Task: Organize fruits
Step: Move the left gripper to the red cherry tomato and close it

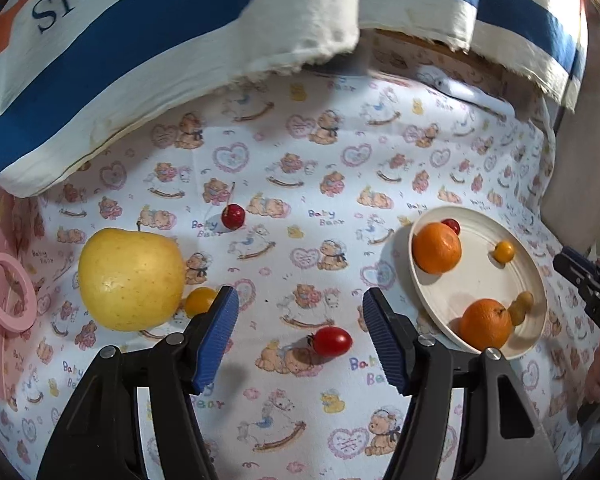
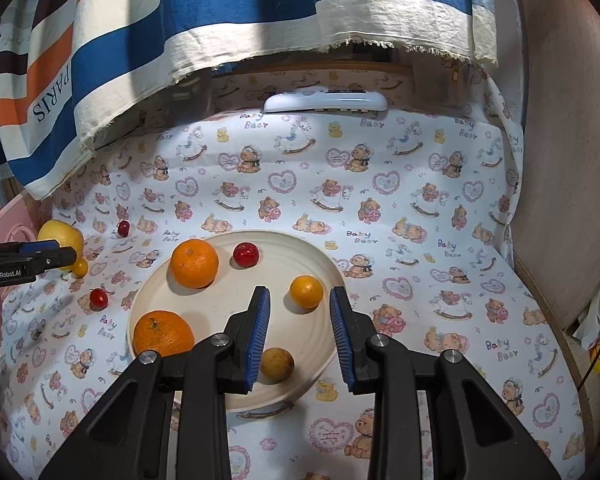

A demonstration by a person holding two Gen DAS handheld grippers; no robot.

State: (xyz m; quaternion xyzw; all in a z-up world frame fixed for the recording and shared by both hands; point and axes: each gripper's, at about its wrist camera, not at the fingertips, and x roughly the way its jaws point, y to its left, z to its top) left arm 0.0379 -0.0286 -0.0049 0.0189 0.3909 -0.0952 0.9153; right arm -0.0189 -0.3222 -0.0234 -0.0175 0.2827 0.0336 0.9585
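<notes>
Left wrist view: the cream plate (image 1: 456, 304), right of the open, empty left gripper (image 1: 300, 336), holds two oranges (image 1: 437, 247). A yellow apple (image 1: 131, 279) lies left; a cherry tomato (image 1: 332, 341) sits between the jaws. The right gripper (image 2: 300, 336) is also open, over the plate.

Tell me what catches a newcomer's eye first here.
The big yellow apple on the bear-print cloth, left of the open left gripper. Then the cream plate under the open right gripper, holding two oranges among smaller fruits.
</notes>
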